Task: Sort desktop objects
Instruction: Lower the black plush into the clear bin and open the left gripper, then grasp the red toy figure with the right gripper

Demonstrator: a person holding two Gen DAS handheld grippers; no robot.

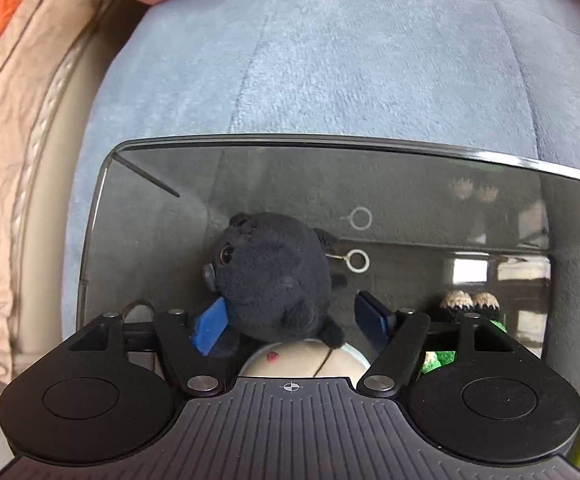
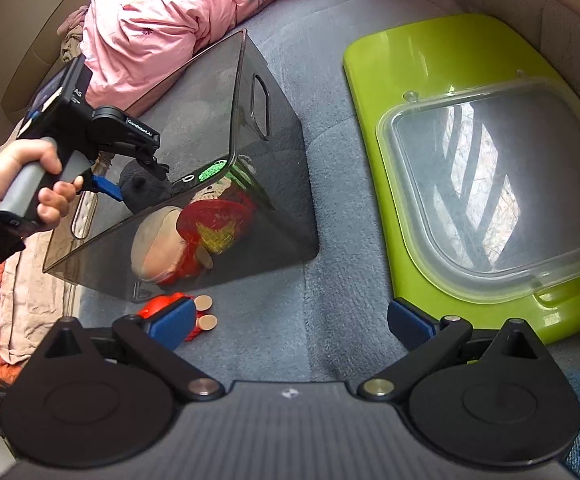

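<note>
A dark grey plush cat (image 1: 274,276) lies inside a smoky transparent bin (image 1: 138,168), between the spread fingers of my left gripper (image 1: 290,320), which is open over the bin's mouth. A beige doll (image 1: 301,360) and a green crocheted toy (image 1: 441,356) lie under it. In the right wrist view the bin (image 2: 274,216) stands on a blue-grey cushion, with the left gripper (image 2: 130,184) at its opening, the plush cat (image 2: 142,188) and a red-and-beige doll (image 2: 194,232) inside. My right gripper (image 2: 290,324) is open and empty. A small red toy (image 2: 162,308) lies by its left finger, outside the bin.
A lime green tray (image 2: 441,64) with a clear plastic lid (image 2: 501,184) lies right of the bin. A pink quilt (image 2: 158,20) is behind the bin. Beige and orange cloth (image 1: 6,92) is piled on the left. The blue-grey cushion (image 1: 349,60) stretches beyond the bin.
</note>
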